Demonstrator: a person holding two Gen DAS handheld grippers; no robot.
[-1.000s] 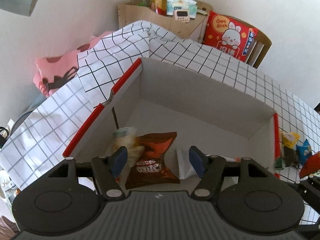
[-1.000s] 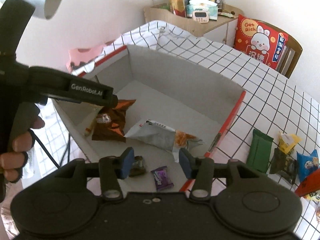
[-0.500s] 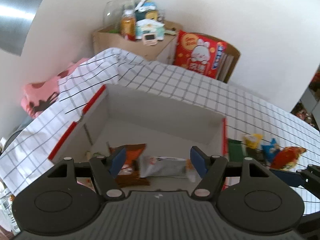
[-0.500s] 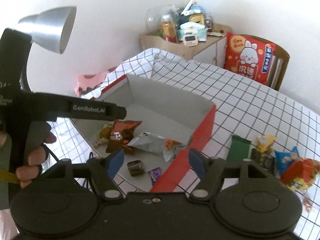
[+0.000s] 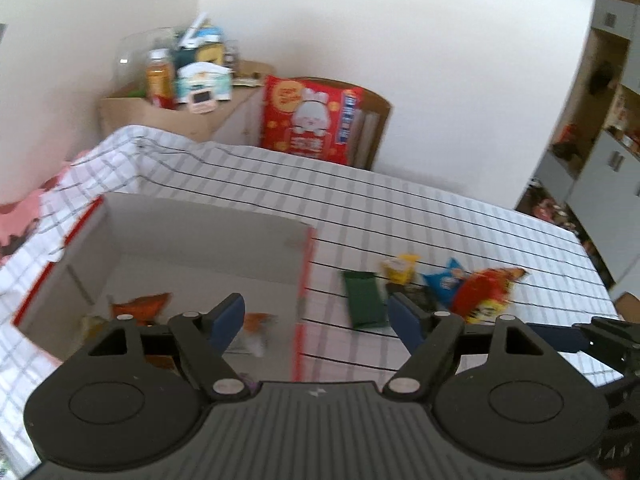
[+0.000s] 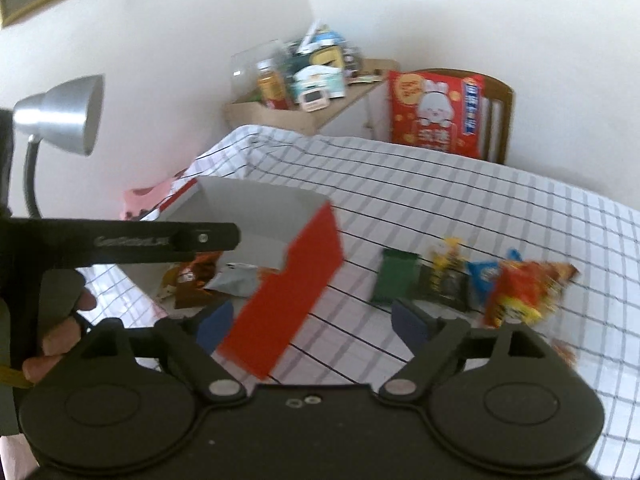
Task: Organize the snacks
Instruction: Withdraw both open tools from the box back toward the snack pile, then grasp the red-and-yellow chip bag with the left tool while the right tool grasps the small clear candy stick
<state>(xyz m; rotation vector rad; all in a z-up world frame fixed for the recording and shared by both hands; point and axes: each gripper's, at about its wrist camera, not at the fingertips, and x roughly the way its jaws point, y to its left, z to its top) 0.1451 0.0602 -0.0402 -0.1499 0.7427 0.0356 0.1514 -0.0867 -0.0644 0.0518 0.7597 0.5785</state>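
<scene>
A cardboard box [image 5: 192,236], red outside and white inside, sits at the left of the checked tablecloth. A brown Oreo packet [image 5: 140,308] and a silver bag [image 6: 236,284] lie in it. Right of the box lie a green bar [image 5: 364,300], a yellow packet [image 5: 400,268], a blue packet [image 5: 446,280] and a red-and-yellow bag [image 5: 484,296]. My left gripper [image 5: 316,316] hangs over the box's right wall, its jaws opening and empty. My right gripper [image 6: 312,320] hovers before the box's red wall [image 6: 296,280] and the green bar [image 6: 394,276], jaws also opening, nothing between them.
A silver desk lamp [image 6: 60,116] stands at the left. Behind the table are a wooden cabinet [image 6: 280,116] crowded with bottles and a chair bearing a red cushion [image 6: 436,112]. A hand [image 6: 60,332] holds the left tool. The table's right edge [image 5: 592,264] drops off near shelves.
Both grippers have pulled back and up from inside the box and swung right, bringing the loose snacks on the cloth into view. Both pairs of jaws stand wider.
</scene>
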